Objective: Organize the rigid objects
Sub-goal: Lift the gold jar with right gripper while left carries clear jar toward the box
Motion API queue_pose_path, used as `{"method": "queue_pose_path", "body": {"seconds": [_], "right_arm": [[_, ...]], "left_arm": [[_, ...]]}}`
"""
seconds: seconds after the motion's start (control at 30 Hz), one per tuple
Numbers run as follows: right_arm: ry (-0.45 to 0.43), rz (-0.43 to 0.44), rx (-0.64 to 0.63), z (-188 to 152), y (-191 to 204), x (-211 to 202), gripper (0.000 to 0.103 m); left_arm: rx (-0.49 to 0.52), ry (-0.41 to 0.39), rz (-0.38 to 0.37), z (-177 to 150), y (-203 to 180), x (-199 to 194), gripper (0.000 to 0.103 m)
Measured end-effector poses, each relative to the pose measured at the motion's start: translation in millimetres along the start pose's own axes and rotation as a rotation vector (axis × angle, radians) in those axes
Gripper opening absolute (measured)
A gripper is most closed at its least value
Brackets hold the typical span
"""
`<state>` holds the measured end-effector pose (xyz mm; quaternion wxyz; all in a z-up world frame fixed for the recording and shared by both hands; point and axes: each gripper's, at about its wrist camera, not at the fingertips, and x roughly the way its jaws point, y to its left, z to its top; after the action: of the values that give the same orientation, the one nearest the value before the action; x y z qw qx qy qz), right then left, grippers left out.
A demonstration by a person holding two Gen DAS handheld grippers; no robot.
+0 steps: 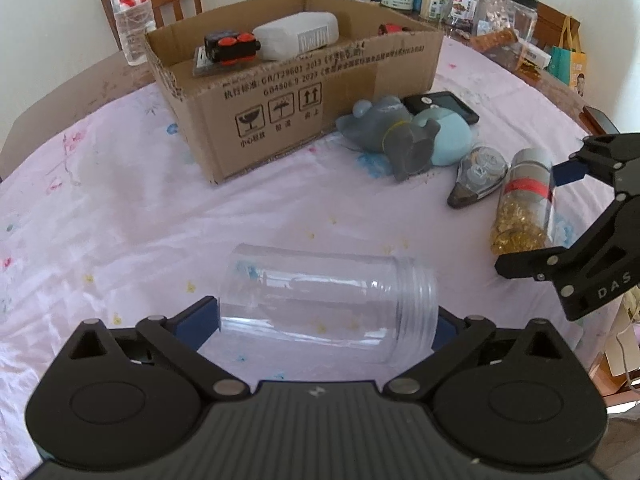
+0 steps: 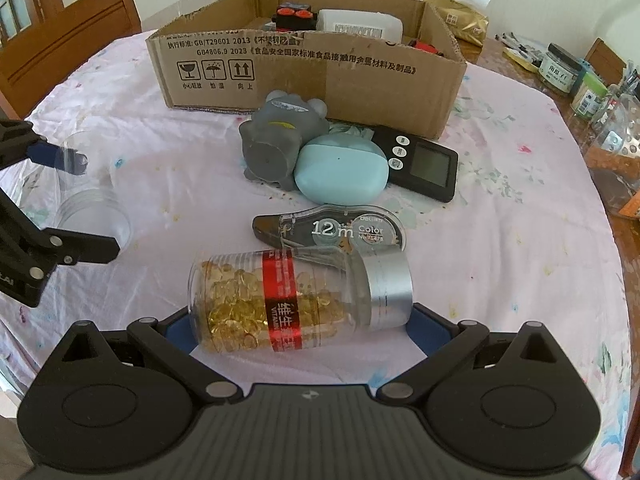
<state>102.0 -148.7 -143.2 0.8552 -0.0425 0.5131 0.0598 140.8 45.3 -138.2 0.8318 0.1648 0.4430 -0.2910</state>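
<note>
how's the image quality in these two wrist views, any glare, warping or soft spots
Left wrist view: strong fisheye bending, dark vignetted corners, the cardboard box sharp, the clear empty jar washed out and hard to read against the pale cloth. Right wrist view: same warping, even daylight, soft shadows, print on the capsule bottle legible, edge clutter blurred.

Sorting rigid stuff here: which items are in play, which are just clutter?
In play: clear jar, capsule bottle, correction tape, scale, cardboard box.
Clutter: grey toy, blue toy (look soft), water bottle, far-edge jars.
</note>
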Motion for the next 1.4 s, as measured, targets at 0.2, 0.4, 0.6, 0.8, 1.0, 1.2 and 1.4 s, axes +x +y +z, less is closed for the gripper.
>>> {"method": "queue_pose_path", "body": {"seconds": [0.2, 0.4, 0.6, 0.8, 1.0, 1.2, 1.4], "right_arm": [[0.004, -0.022, -0.023, 3.0, 4.2, -1.5, 0.103], [-0.005, -0.024, -0.020, 7.3, 4.6, -8.1, 0.103], [-0.015, -0.036, -0.023, 8.0, 6.8, -10.3, 0.103], [-0.019, -0.034, -0.030, 10.1, 8.7, -10.5, 0.099], [-0.007, -0.031, -0.025, 11.4, 8.8, -9.6, 0.096], [0.012, -0.011, -0.017, 12.1, 8.4, -12.3, 0.096], [0.030, 0.002, -0.020, 21.1, 5.1, -22.1, 0.096]], "left_arm": [[0.032, -0.009, -0.010, 3.4, -2.6, -4.7, 0.101], [0.048, -0.013, -0.016, 6.2, -3.8, -8.4, 0.101], [0.058, -0.016, -0.022, 8.2, -3.6, -7.9, 0.100], [0.055, -0.016, -0.030, 10.0, -3.1, -6.9, 0.099], [0.029, -0.002, -0.039, 11.9, -1.5, -4.4, 0.091], [0.007, 0.004, -0.036, 16.4, -1.6, -8.3, 0.090], [0.019, -0.004, -0.020, 33.2, -4.4, -27.0, 0.090]]}}
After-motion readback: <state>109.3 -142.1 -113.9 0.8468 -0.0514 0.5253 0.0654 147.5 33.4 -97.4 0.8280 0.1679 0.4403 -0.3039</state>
